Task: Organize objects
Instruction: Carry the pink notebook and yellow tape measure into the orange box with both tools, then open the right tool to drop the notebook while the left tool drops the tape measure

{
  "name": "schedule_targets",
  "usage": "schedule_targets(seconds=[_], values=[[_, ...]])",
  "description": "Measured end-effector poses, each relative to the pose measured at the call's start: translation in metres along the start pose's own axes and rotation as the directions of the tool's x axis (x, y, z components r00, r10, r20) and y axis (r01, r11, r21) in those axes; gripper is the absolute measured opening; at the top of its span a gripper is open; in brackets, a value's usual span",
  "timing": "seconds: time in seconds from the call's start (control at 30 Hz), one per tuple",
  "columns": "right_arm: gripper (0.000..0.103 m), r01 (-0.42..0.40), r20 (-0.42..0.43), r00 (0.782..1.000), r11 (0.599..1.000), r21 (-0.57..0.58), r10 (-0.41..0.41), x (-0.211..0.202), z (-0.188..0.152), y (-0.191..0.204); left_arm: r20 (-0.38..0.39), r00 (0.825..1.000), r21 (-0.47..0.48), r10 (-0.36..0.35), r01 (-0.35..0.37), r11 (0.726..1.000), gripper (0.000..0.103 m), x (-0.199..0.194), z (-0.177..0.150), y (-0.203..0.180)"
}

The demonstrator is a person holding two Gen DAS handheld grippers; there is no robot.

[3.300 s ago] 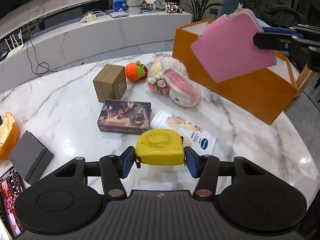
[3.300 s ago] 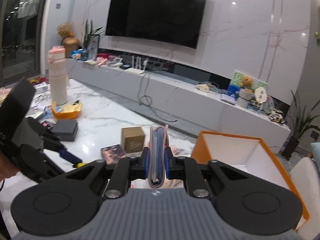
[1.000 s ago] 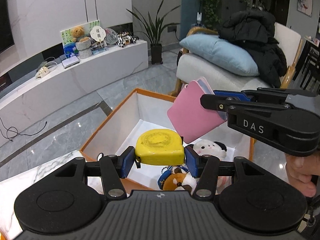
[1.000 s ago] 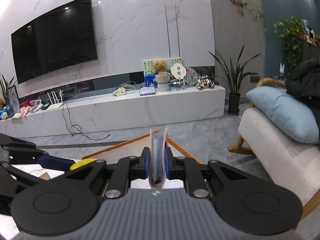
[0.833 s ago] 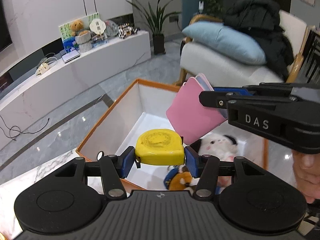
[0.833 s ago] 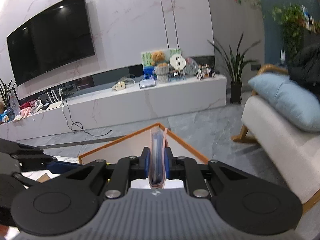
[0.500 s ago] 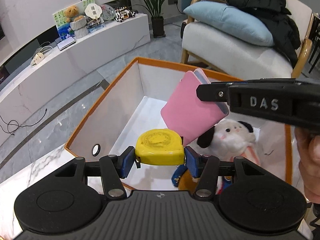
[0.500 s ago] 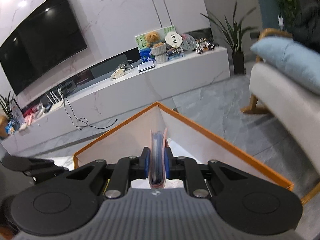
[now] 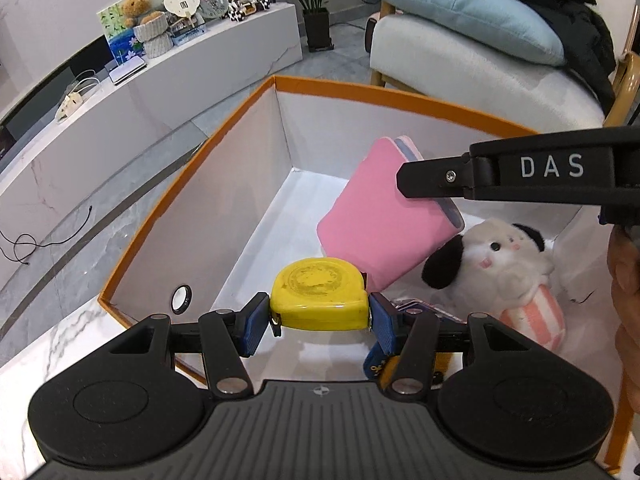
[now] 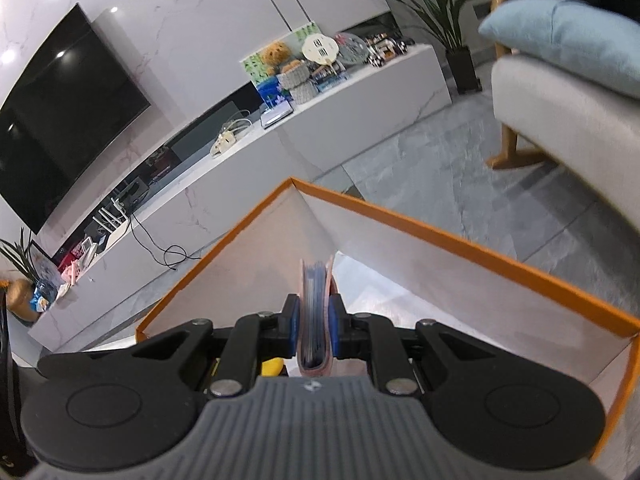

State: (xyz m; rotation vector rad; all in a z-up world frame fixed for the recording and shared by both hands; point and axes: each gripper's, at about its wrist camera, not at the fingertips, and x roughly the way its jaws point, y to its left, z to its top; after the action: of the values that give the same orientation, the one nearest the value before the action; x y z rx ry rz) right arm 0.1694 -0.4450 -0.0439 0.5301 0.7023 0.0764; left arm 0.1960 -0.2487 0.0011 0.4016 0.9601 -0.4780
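My left gripper (image 9: 319,320) is shut on a yellow tape measure (image 9: 319,294) and holds it over the near edge of an open orange box (image 9: 192,168) with white walls. My right gripper (image 10: 314,326) is shut on a pink notebook (image 10: 316,312) seen edge-on. In the left wrist view the pink notebook (image 9: 372,224) hangs tilted inside the box, held by the right gripper's black fingers (image 9: 440,180). The orange box (image 10: 440,236) also fills the right wrist view below the notebook.
A white plush dog (image 9: 500,264) with black ears lies in the box at the right, with other small toys (image 9: 374,364) partly hidden behind my left gripper. A white marble table (image 9: 60,344) carries the box. A chair with a blue pillow (image 9: 468,12) stands beyond.
Both grippers have moved from above the table to over the box and tipped downward. The pink notebook has dropped lower into the box. Both grips are unchanged.
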Motion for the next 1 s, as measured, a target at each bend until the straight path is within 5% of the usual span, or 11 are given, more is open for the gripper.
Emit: schedule_targets(seconds=[0.6,0.7,0.8,1.0], values=[[0.019,0.145,-0.103,0.984,0.989,-0.019,-0.146,0.012,0.003,-0.011,-0.080,0.996,0.097,0.035,-0.027,0.995,0.064,0.022,-0.012,-0.019],[0.026,0.187,-0.107,0.976,0.982,-0.022,-0.188,0.013,0.005,-0.011,-0.074,0.996,0.103,0.045,-0.037,0.994,0.065,0.021,-0.014,-0.020],[0.044,0.191,-0.089,0.977,0.981,-0.020,-0.192,0.010,0.006,-0.011,-0.062,0.996,0.100,0.062,-0.056,0.993,0.075,0.019,-0.015,-0.024],[0.047,0.214,-0.066,0.974,0.976,-0.030,-0.216,0.007,0.009,-0.013,-0.041,0.997,0.085,0.070,-0.066,0.994,0.083,0.015,-0.014,-0.026]])
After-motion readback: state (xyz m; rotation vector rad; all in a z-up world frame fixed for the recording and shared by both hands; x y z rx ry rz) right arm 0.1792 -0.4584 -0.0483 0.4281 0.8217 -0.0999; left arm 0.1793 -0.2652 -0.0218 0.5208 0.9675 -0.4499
